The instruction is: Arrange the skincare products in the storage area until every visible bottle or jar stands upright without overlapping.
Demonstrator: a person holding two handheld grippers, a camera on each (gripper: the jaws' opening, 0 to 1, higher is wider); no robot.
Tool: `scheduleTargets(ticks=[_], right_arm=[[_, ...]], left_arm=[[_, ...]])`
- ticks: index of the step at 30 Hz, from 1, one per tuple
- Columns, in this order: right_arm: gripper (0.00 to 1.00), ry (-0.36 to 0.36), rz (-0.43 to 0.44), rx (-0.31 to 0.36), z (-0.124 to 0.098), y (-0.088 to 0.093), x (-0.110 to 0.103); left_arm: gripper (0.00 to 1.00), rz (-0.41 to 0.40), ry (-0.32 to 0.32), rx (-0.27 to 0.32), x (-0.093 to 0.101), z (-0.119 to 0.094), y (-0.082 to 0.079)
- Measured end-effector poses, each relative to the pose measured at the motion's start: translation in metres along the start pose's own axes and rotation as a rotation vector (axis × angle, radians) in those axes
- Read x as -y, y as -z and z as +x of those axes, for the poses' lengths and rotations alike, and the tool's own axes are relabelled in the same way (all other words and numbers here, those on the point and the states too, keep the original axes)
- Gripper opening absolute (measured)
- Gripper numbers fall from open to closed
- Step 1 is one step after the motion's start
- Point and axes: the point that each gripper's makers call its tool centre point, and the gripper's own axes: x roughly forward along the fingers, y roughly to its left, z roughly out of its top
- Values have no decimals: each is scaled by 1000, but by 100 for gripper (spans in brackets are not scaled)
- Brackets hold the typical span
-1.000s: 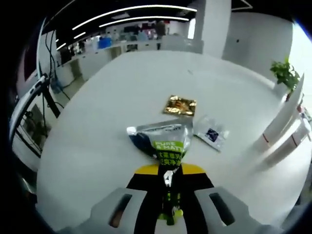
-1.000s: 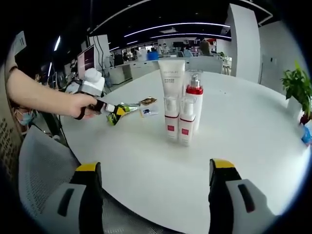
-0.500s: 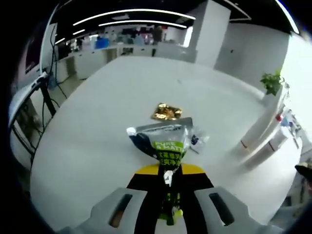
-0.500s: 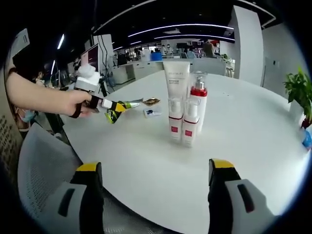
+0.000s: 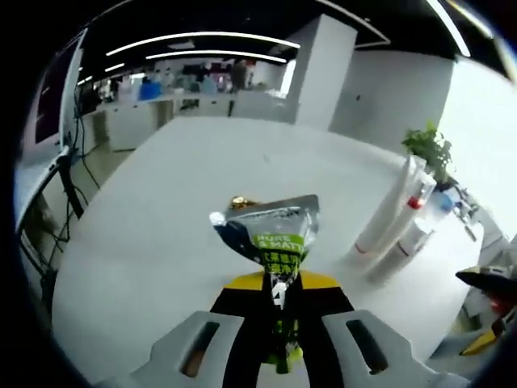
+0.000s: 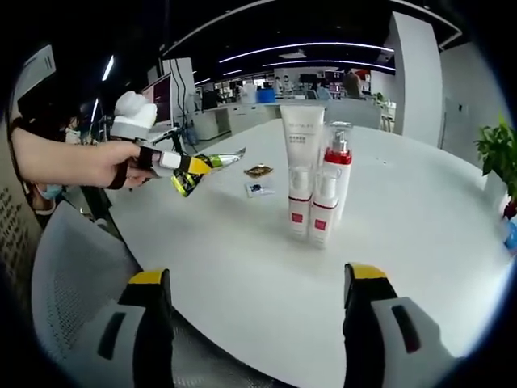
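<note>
In the left gripper view the left gripper (image 5: 279,303) has its fingers pinched tight on a green and silver sachet (image 5: 271,234), which fans out above them at the centre of the frame, long axis running straight away from the fingers. In the right gripper view the same sachet (image 6: 202,167) sits at the upper left, held clear above the white tabletop (image 6: 420,234) by a person's hand (image 6: 97,162).

The standing products are a tight cluster: a tall white tube (image 6: 301,166), a red-collared pump bottle (image 6: 338,174) and two smaller bottles (image 6: 314,206) in front, all upright and touching or nearly so at the frame's centre. From the sachet they lie to the right — in the left gripper view the cluster (image 5: 392,222) leans at centre right. Two flat sachets, one gold (image 6: 258,170) and one white with a dark patch (image 6: 258,190), lie on the tabletop between the held sachet and the bottles.

The right gripper (image 6: 254,319) has its fingers spread wide with nothing between them, low in its own frame and aimed at the cluster; I judge it the nearer one to the bottles.

The held sachet hides the gold one almost wholly in the left gripper view — only a sliver peeks past its top edge. Whether the small bottles overlap each other is hard to make out, and the labels are too small to read.
</note>
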Motion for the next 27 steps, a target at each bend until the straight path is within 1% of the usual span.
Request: scheduleTargets(ticks=[6,9,10,13,18,23,25,27], right_arm=[[85,-12,-3,18,-1,-3,-3],[82,-16,8,30,-2,-5,-3],[81,-16,10,33,-2,-5,-3],[77,-17,22,50,-4,-8,-2],[76,-22,30,62,-4,-9,-3],[75,-40,6,62,-4,-10,-7],[74,-41,-19,67,-5,-11,-8],[74,-41,-24,73,-5,-13,-9]], left_arm=[[9,64,43,31,16,-15,-6],[10,114,88,61,29,-24,-10],[10,138,114,72,36,-28,-10],[10,152,148,88,49,-40,-9],[10,161,192,100,65,-58,-4],[10,189,219,111,76,-69,-3],[9,205,243,115,82,-73,-2],[9,215,258,121,87,-77,-2]])
